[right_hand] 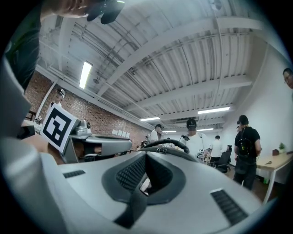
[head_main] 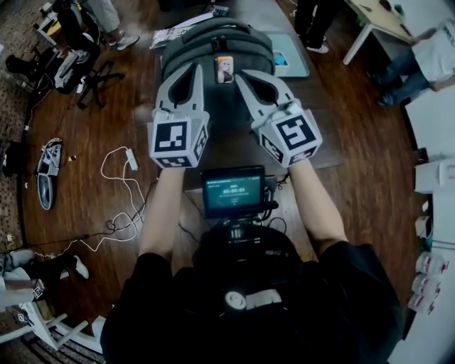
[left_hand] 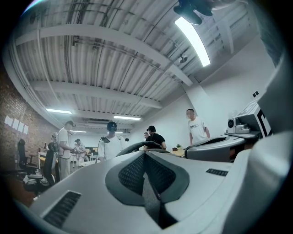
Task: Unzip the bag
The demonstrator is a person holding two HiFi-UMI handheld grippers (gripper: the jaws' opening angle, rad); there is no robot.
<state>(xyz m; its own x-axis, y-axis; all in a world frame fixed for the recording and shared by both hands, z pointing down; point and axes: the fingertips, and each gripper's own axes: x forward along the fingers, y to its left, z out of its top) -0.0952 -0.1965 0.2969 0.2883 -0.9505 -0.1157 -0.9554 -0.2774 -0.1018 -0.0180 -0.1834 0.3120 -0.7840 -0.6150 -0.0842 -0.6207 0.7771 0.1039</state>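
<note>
A dark grey backpack (head_main: pixel 217 43) lies on the grey table (head_main: pixel 320 106), with a small picture tag (head_main: pixel 225 69) on its near side. In the head view my left gripper (head_main: pixel 193 69) and right gripper (head_main: pixel 243 75) reach side by side to the bag's near edge, tips angled toward each other. Both are shut, with nothing between the jaws. The left gripper view shows my left gripper (left_hand: pixel 145 153) with jaws pressed together and the bag's carry handle (left_hand: pixel 137 145) just over them. Over my right gripper (right_hand: pixel 145 153) the same handle (right_hand: pixel 165 142) arches. I cannot see the zipper pull.
A blue-faced tablet (head_main: pixel 288 58) lies on the table right of the bag. A small monitor (head_main: pixel 233 190) sits at my chest. White cables (head_main: pixel 121 192) and shoes (head_main: pixel 46 174) litter the wooden floor on the left. Several people stand around the room; a light table (head_main: pixel 377 18) is at far right.
</note>
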